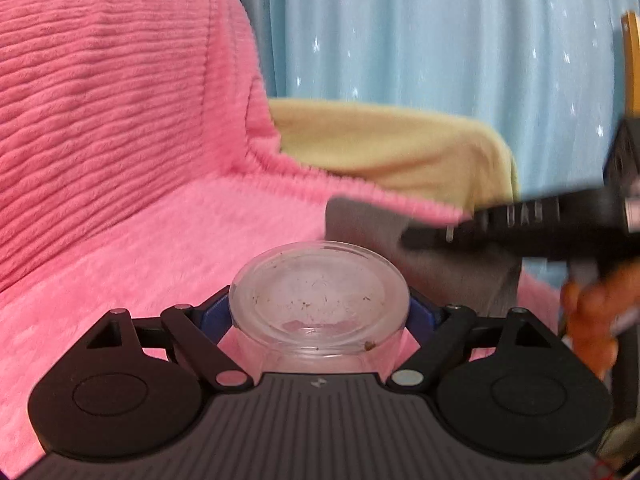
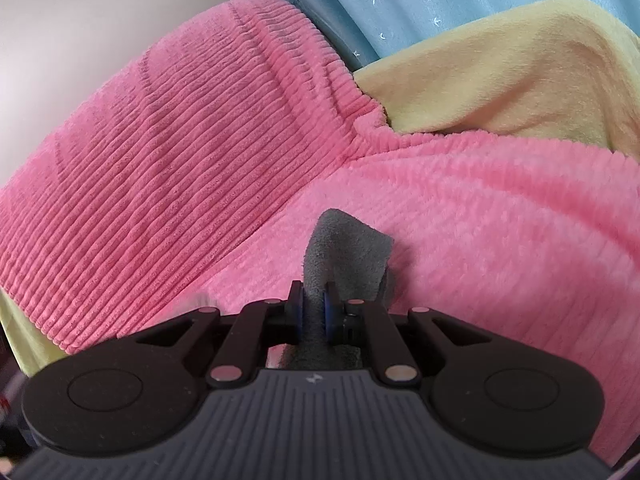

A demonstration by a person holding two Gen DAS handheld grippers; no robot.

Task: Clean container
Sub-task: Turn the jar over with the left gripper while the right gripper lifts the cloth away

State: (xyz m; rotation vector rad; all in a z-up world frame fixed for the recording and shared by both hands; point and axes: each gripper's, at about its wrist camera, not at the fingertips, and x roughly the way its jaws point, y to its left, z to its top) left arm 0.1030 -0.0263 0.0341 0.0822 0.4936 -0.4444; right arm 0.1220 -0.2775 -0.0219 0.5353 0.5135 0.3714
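**Container clamped in the left gripper, cloth pinched in the right, before the wipe**

The left gripper [image 1: 320,314] is clenched on a clear round container [image 1: 320,292], its blue pads bearing on opposite sides of the wall. The container sits upright between the fingers, lifted over a pink ribbed blanket [image 1: 120,140]; specks of residue mark its upper face. Whether that face is a lid or an inverted base cannot be told through the clear plastic. The right gripper [image 2: 314,312] is closed on a grey cloth [image 2: 344,248], a fold standing up past the fingertips. In the left wrist view this cloth [image 1: 368,228] hangs just behind and to the right of the container, near but seemingly not yet touching. The coming wipe therefore likely calls for the right hand to bring the cloth leftward and down onto the soiled face. A yellow blanket [image 1: 392,144] lies behind.
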